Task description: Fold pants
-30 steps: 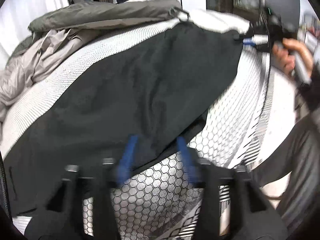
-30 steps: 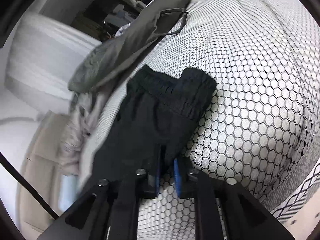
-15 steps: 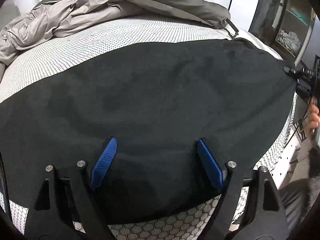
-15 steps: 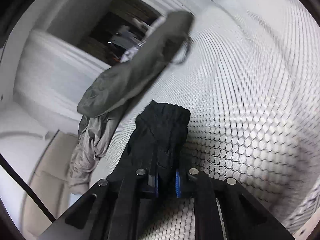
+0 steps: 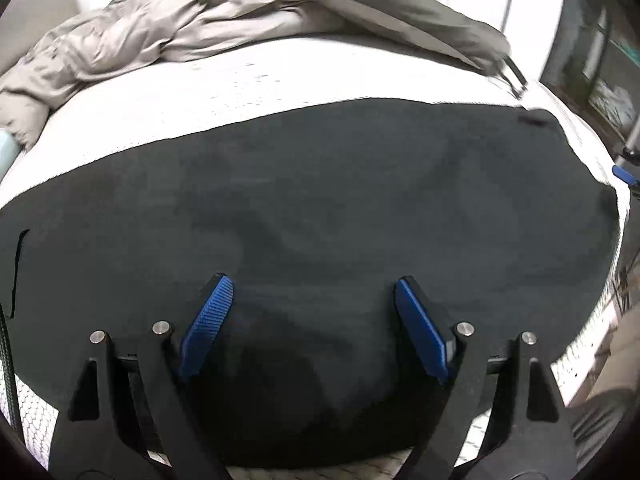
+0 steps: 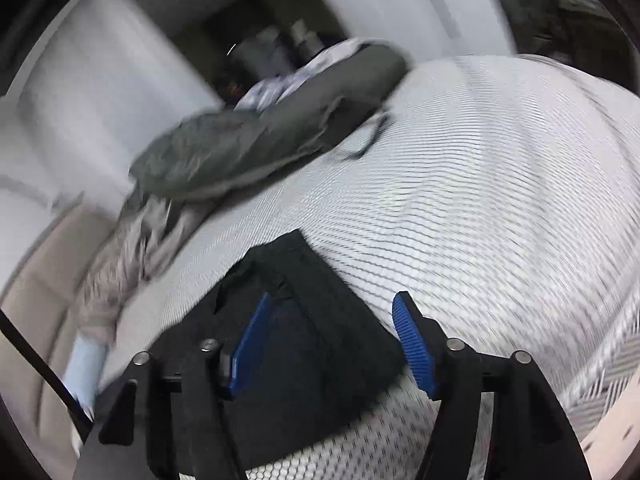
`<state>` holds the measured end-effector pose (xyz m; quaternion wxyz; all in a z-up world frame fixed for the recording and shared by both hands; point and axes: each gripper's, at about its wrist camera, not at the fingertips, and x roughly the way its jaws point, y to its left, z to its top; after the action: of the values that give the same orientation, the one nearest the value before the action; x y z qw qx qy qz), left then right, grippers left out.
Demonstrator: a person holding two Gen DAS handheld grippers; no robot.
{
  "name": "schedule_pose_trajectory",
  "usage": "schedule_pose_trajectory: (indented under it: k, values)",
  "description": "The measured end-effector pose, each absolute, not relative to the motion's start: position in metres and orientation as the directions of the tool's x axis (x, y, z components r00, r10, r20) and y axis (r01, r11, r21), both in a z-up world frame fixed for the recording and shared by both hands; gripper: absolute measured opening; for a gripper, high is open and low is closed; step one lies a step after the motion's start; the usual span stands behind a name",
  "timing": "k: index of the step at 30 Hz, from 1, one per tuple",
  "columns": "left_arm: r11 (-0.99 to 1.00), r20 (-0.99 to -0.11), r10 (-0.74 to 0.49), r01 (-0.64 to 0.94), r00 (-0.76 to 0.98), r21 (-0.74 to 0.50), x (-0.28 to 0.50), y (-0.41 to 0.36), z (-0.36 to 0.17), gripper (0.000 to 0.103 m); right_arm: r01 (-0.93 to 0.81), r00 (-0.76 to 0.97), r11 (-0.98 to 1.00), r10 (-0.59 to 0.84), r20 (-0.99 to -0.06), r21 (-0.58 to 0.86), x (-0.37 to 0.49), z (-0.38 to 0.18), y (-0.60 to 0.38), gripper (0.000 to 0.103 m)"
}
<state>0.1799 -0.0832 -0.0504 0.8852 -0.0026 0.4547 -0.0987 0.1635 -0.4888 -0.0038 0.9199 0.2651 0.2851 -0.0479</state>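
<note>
A bed (image 5: 280,76) with a white, honeycomb-patterned cover filled both views, with pale curtains and dark furniture blurred behind it. The black pants (image 5: 320,208) lay spread flat across the near half of the bed, running along its near edge, one end close to the right-hand edge. Along the far edge sat a heap of other clothing: a crumpled beige garment (image 5: 160,28) and an olive-grey one (image 5: 400,4) with a strap trailing onto the cover.

The left gripper (image 5: 308,320) hovered over the middle of the pants with its blue pads spread wide, nothing between them but the cloth lying below. The right gripper (image 6: 332,340) was at the pants' end (image 6: 292,280); its jaws were opening, the fabric lay between and under them, and the pads did not appear to press on it.

The step in hand looked like the end of laying the pants out, with the right end just let go. Next would probably come a fold: each gripper would need to pinch an edge or corner of the cloth, taking all layers, and carry it over evenly so the halves lined up without wrinkling.
</note>
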Motion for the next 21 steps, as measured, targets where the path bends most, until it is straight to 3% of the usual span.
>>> schedule_pose_trajectory:
  k: [4, 12, 13, 16, 20, 21]
  values:
    - [0.982, -0.810, -0.168, 0.165, 0.562, -0.089, 0.185, -0.070, -0.051, 0.082, 0.150, 0.741, 0.922, 0.134, -0.657, 0.358, 0.233, -0.007, -0.474, 0.065]
    - [0.975, -0.813, -0.191, 0.205, 0.550, -0.090, 0.191, -0.064, -0.057, 0.083, 0.063, 0.656, 0.972, 0.132, -0.743, 0.228, 0.312, -0.031, -0.463, 0.065]
    - [0.974, -0.813, -0.195, 0.208, 0.549, -0.093, 0.191, -0.064, -0.058, 0.083, 0.053, 0.649, 0.975, 0.131, -0.749, 0.217, 0.318, -0.033, -0.461, 0.053]
    - [0.972, -0.813, -0.202, 0.214, 0.546, -0.098, 0.190, -0.063, -0.058, 0.083, 0.027, 0.661, 0.987, 0.103, -0.743, 0.161, 0.327, -0.030, -0.448, 0.034]
    - [0.967, -0.819, -0.217, 0.230, 0.532, -0.108, 0.189, -0.063, -0.060, 0.084, 0.082, 0.690, 0.992, 0.016, -0.724, 0.100, 0.325, -0.024, -0.445, 0.032]
    - [0.967, -0.820, -0.217, 0.231, 0.530, -0.107, 0.188, -0.063, -0.060, 0.084, 0.119, 0.665, 0.989, -0.017, -0.747, 0.083, 0.333, -0.031, -0.447, 0.037]
